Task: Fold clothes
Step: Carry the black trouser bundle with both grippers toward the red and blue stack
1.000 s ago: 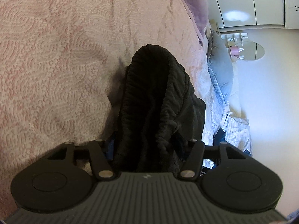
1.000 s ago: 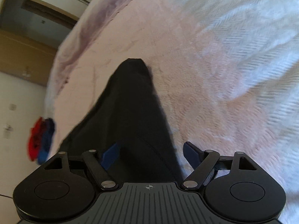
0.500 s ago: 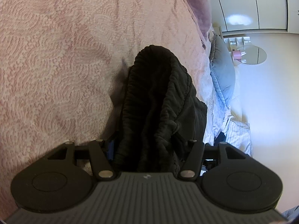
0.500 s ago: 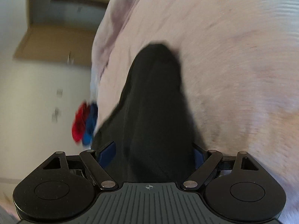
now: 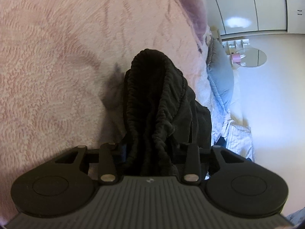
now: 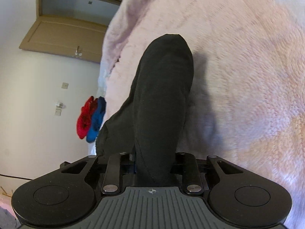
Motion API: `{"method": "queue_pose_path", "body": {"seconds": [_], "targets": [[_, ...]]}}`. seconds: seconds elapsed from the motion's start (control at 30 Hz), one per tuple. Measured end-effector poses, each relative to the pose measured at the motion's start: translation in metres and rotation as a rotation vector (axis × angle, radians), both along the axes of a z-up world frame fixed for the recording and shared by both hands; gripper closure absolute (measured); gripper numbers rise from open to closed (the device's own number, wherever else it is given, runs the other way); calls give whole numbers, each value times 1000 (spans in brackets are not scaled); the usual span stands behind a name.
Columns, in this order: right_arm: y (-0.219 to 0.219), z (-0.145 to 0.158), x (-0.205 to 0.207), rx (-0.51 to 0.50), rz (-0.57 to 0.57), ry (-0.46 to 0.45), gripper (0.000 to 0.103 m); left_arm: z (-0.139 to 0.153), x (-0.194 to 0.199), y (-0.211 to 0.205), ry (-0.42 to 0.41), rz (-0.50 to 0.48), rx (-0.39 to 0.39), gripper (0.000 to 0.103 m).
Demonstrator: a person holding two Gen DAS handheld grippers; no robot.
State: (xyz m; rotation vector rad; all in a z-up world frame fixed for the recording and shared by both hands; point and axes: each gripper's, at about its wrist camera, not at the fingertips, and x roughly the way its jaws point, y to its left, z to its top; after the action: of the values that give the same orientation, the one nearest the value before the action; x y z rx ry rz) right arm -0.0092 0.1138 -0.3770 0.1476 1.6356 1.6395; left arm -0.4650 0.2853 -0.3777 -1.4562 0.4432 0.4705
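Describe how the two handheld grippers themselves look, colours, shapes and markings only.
The left gripper and the right gripper look the same: a grey ribbed body with a small round crosshair mark at its front edge, two black round lobes with a raised disc on each, black link arms on silver pivot pins, and a glimpse of blue at the fingers. No cables, hands or sleeves show.

Bedroom in a home: pink bedspread (image 5: 57, 66), grey pillow (image 5: 222, 76), white wardrobe doors (image 5: 247, 5), wooden door (image 6: 63, 36).
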Motion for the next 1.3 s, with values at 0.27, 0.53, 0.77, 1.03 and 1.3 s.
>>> {"method": "queue_pose_path", "body": {"seconds": [0.27, 0.53, 0.77, 1.03, 1.3], "targets": [[9, 75, -32, 33, 1, 17, 79, 78, -42, -3, -12, 59, 53, 70], [70, 128, -123, 62, 77, 67, 79, 155, -136, 17, 9, 163, 139, 70], [165, 153, -275, 112, 148, 82, 79, 187, -294, 106, 6, 220, 177, 70], [294, 191, -472, 178, 40, 89, 78, 257, -446, 298, 18, 128, 283, 70], [426, 230, -549, 201, -21, 77, 78, 299, -485, 440, -4, 106, 348, 70]]}}
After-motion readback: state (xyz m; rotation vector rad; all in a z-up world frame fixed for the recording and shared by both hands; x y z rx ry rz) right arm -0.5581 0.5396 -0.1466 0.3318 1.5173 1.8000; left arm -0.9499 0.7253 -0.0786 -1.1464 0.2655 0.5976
